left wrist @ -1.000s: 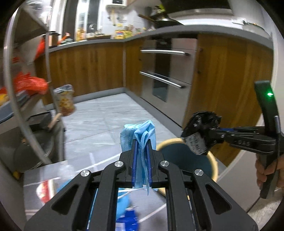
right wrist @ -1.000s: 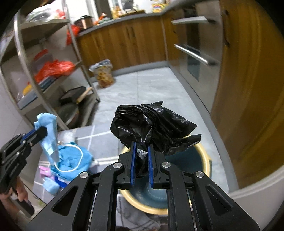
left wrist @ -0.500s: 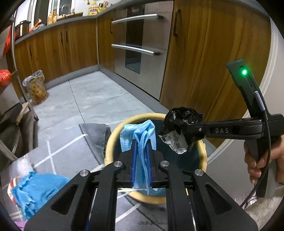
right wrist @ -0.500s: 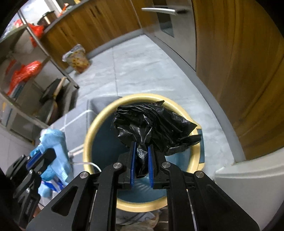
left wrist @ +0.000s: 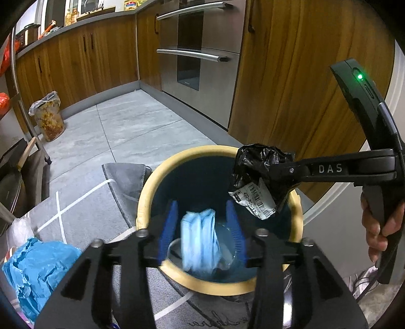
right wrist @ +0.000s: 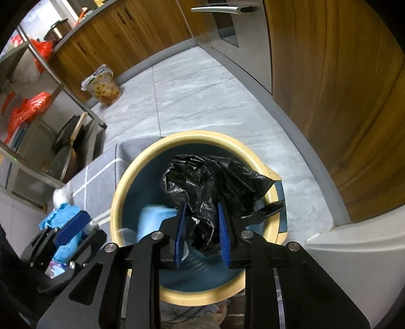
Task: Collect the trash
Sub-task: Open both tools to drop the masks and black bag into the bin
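Both grippers are opening over the bin (left wrist: 296,222): left gripper (left wrist: 202,230) dropping the blue mask (left wrist: 200,243) clear; right gripper (right wrist: 202,230) should keep widening until the black bag (right wrist: 210,187) is falling free.

Premises: domestic kitchen. Evidence: wooden base cabinets (left wrist: 83,58) under a grey countertop (left wrist: 76,24) carrying jars and cookware; built-in stainless oven (left wrist: 197,50) with bar handles; grey tiled floor (left wrist: 131,126); metal shelving rack (right wrist: 45,83) holding pans.
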Motion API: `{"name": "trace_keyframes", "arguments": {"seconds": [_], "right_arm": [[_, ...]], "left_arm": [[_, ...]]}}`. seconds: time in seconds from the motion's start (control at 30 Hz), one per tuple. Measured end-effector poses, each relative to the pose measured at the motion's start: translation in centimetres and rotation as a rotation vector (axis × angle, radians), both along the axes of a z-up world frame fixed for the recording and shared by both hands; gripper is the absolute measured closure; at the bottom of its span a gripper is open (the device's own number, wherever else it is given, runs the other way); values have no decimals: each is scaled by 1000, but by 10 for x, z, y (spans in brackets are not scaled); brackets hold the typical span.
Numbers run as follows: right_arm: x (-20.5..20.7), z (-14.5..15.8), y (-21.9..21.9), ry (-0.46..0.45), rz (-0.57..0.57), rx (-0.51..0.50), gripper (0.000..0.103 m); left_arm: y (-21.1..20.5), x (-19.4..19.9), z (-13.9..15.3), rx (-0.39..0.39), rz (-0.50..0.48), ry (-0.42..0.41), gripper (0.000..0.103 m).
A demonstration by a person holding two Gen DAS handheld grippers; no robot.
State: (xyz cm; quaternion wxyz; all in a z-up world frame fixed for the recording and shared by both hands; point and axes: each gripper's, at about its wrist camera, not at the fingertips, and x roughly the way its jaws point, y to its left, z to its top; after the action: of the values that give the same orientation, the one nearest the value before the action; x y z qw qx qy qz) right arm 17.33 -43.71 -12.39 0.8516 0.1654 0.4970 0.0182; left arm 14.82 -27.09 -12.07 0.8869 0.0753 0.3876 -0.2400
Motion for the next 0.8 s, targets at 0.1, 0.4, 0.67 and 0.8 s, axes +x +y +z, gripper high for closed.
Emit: {"name": "trace_keyframes", "arguments": {"seconds": [0.1, 0.4, 0.67, 0.8], "right_arm": [[0, 2, 0, -9, -1, -4, 66], [3, 11, 6, -32, -27, 10, 49], [-4, 32, 53, -99, 110, -4, 41], [-4, 48, 80, -139, 153, 50, 35]], "left_arm": [[2, -2, 2, 5, 8, -14, 45], [28, -20, 24, -15, 11, -54, 13], [81, -51, 58, -67, 78, -112, 6], [110, -69, 63, -60, 130, -109, 6]]}}
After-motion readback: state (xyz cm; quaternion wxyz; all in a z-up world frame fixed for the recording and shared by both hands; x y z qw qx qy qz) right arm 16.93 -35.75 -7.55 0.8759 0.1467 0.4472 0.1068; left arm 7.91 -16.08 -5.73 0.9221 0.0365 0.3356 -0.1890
